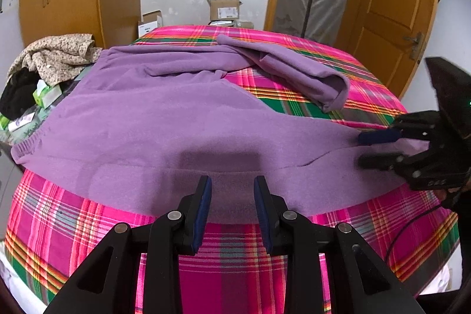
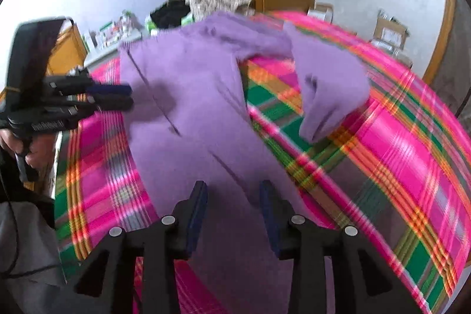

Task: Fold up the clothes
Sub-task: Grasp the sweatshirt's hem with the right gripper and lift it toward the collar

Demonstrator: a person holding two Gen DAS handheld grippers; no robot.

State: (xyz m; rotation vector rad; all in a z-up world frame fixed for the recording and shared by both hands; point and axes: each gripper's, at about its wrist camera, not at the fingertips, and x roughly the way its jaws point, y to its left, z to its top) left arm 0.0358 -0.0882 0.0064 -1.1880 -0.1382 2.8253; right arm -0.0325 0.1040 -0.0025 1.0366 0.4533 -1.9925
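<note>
Purple fleece trousers (image 1: 153,119) are spread across the pink plaid bedsheet (image 1: 229,255), waistband toward the left edge of the bed. One leg runs along the near side; the other leg (image 1: 297,69) lies apart toward the far side, its cuff curled over. No fold is seen in the body of the garment; legs are not yet brought together, so most of the folding is judged to remain.

Left gripper (image 1: 232,208) is held over the near edge of the trousers, jaws apart, nothing between them. Right gripper (image 2: 232,214) is set at the near leg's cuff end, jaws apart around the fabric, not closed; its view is motion-blurred.

A heap of other clothes (image 1: 56,55) is noted beyond the waistband. Cardboard boxes (image 1: 223,9) stand behind the bed.
</note>
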